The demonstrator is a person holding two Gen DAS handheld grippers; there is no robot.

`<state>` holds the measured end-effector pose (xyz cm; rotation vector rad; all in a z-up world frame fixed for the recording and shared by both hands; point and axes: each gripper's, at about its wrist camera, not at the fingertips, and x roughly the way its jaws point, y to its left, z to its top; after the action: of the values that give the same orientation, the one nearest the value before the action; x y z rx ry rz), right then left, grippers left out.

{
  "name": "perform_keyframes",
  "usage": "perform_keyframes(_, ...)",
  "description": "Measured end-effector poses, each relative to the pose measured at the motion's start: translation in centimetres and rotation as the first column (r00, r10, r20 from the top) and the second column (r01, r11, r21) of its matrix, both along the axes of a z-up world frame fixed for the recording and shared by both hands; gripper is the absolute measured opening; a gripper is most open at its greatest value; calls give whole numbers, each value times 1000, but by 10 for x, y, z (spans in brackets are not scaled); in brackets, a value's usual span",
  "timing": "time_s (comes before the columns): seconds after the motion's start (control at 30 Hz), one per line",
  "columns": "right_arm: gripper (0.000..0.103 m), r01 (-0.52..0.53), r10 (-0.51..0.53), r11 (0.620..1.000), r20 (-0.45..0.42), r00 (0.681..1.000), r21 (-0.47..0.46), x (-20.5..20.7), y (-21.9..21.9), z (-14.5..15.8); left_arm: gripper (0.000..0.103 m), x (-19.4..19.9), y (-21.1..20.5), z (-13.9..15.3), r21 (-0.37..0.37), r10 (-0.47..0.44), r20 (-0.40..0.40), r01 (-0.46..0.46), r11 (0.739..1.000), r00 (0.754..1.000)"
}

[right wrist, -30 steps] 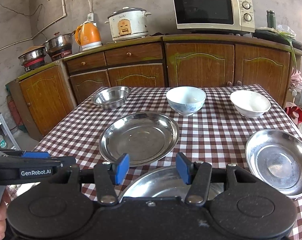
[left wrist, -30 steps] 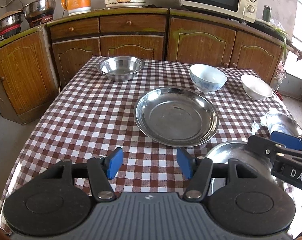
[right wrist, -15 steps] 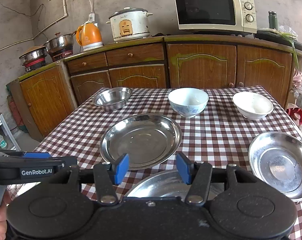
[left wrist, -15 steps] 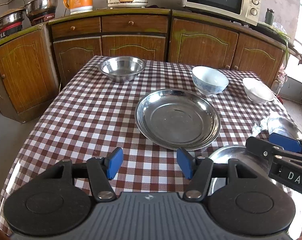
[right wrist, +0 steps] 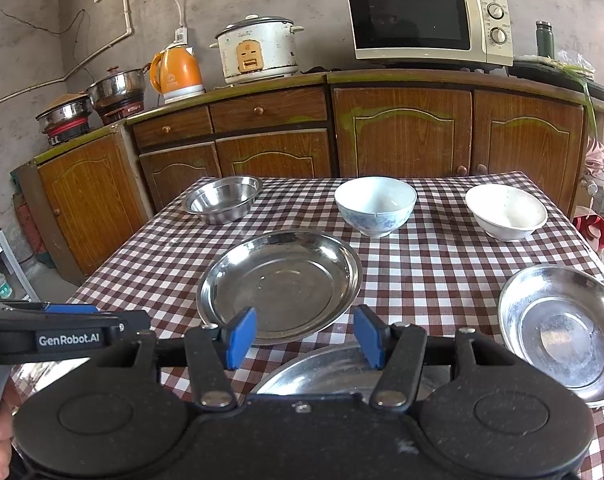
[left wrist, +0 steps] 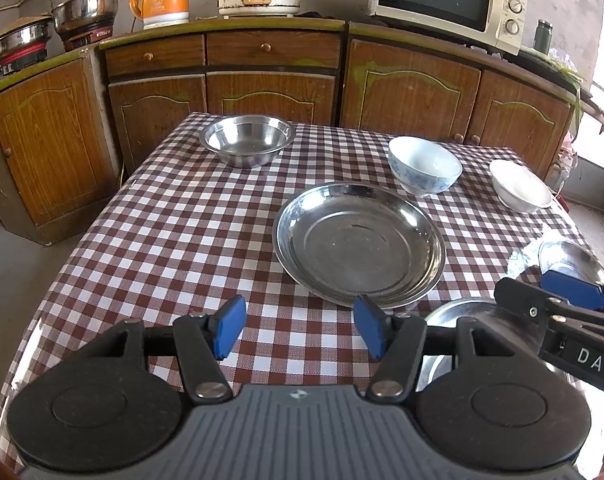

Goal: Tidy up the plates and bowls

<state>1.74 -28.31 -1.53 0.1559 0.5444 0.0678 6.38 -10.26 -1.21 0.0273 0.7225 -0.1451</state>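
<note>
Checked cloth is covering the table [right wrist: 441,280] in front of brown kitchen cupboards [right wrist: 405,132]. From the left gripper [left wrist: 300,330], whose fingers are standing spread over bare cloth and gripping nothing, and the right gripper [right wrist: 303,336], likewise spread and empty above the nearest steel plate [right wrist: 321,372], almost nothing has shifted over the last second; only the view has crept slightly. Sorting, by my reading, is only beginning. Just beyond is lying the large steel plate [right wrist: 280,284], empty. A third steel plate [right wrist: 561,332] is sitting to the right, empty. Farther off are standing a steel bowl [right wrist: 222,198], a blue-patterned bowl [right wrist: 375,204] and a white bowl [right wrist: 505,210], all well apart and seemingly empty.
</note>
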Motion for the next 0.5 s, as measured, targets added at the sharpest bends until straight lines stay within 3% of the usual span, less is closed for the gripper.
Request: perform_keyframes(0.5, 67, 0, 0, 1000, -7, 1000, 0, 8, 0, -3, 61, 6, 2, -2, -5, 10, 0, -10, 1000, 1000)
